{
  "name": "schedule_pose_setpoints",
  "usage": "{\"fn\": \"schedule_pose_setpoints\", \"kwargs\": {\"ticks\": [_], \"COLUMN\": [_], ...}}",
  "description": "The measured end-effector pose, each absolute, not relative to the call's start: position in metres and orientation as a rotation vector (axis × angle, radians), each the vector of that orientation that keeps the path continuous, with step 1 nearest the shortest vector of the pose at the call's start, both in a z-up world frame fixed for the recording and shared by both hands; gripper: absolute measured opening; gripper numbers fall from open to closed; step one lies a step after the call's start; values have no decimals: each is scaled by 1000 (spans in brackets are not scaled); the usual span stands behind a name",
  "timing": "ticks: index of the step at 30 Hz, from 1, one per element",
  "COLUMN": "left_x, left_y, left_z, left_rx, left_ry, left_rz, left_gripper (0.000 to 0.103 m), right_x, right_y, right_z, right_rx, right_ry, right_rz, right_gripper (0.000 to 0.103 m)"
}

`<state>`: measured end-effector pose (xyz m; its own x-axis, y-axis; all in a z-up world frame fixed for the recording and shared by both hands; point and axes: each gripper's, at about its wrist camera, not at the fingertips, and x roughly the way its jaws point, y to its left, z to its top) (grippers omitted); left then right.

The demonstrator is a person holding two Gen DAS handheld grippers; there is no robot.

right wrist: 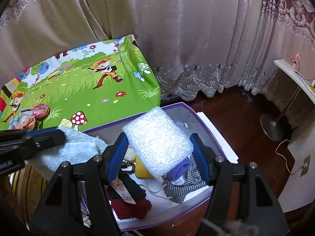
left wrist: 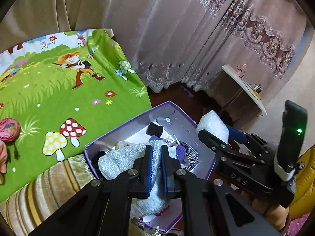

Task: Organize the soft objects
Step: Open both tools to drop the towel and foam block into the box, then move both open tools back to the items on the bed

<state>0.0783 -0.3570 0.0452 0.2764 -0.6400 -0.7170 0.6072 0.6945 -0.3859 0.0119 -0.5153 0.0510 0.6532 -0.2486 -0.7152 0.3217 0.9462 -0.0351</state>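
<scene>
A pale blue towel (left wrist: 126,161) is being pinched between the nearly closed left gripper (left wrist: 156,169) over the purple box (left wrist: 137,116). A bubble-wrap pad (right wrist: 157,143) is being clasped by the right gripper (right wrist: 157,157), spread wide, above the box's clothes beside the cartoon sheet (left wrist: 59,90).

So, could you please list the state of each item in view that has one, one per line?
Left gripper: jaws shut on the light blue towel.
Light blue towel: held, draped over the box's edge.
Right gripper: jaws shut on the bubble wrap pad.
Bubble wrap pad: held above the box.
Purple box: open, partly filled with clothes.
Pink flower piece: lying on the cartoon sheet.
</scene>
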Motion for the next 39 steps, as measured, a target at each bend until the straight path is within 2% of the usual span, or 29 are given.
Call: {"fn": "schedule_pose_setpoints", "kwargs": {"ticks": [3,4,5,6,20,39], "left_x": [81,80,79,78,80,98], "left_y": [-360,-360,-360,-359,-330,-222], "left_z": [40,40,41,42,53,59], "left_rx": [-42,-40,-40,-43,-64,-180], "left_ry": [1007,1007,1003,997,960,900], "left_rz": [-842,-841,-842,-844,-799,-629], "left_gripper": [23,37,45,46,47,47], "right_x": [12,13,13,13,13,41], "right_y": [-519,-519,-518,-518,-504,-434], "right_z": [48,47,47,46,52,62], "right_rx": [111,115,118,119,131,53], "right_ry": [807,808,807,807,795,800], "right_rz": [-324,-322,-320,-318,-279,-137], "right_gripper": [72,75,77,77,79,81]}}
